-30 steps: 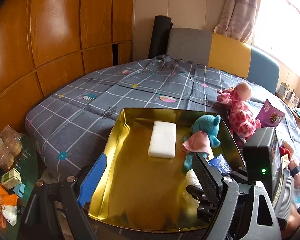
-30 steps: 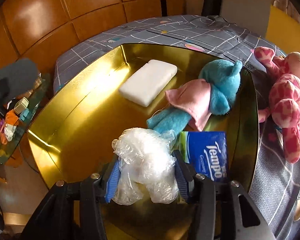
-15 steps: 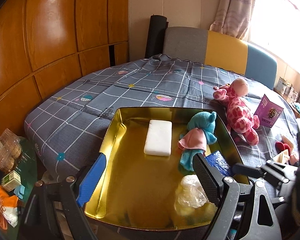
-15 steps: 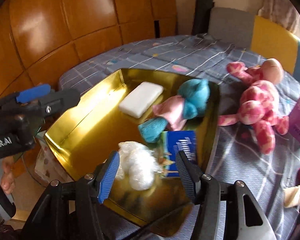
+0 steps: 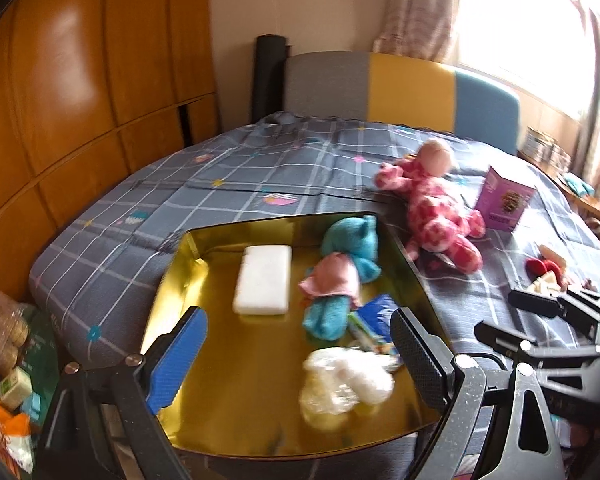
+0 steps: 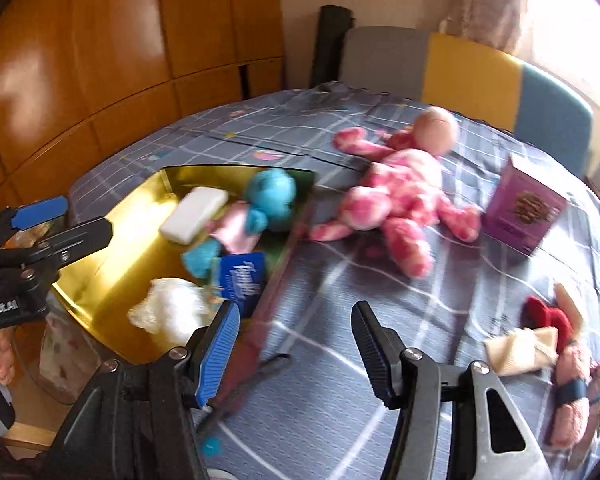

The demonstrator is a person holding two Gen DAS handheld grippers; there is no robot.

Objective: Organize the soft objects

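The right tool (image 6: 294, 354), released and empty, was nearer the pink plush (image 6: 396, 204), lying lengthwise beyond the gold tray (image 6: 100, 264).

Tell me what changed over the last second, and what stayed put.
The right gripper let go of the crumpled plastic bag, leaving it in the gold tray, and swung away over the bedspread toward the pink plush; its jaws stand apart, empty. The left gripper is opening, nothing between its jaws. The white sponge, blue plush and tissue pack kept their places in the tray.
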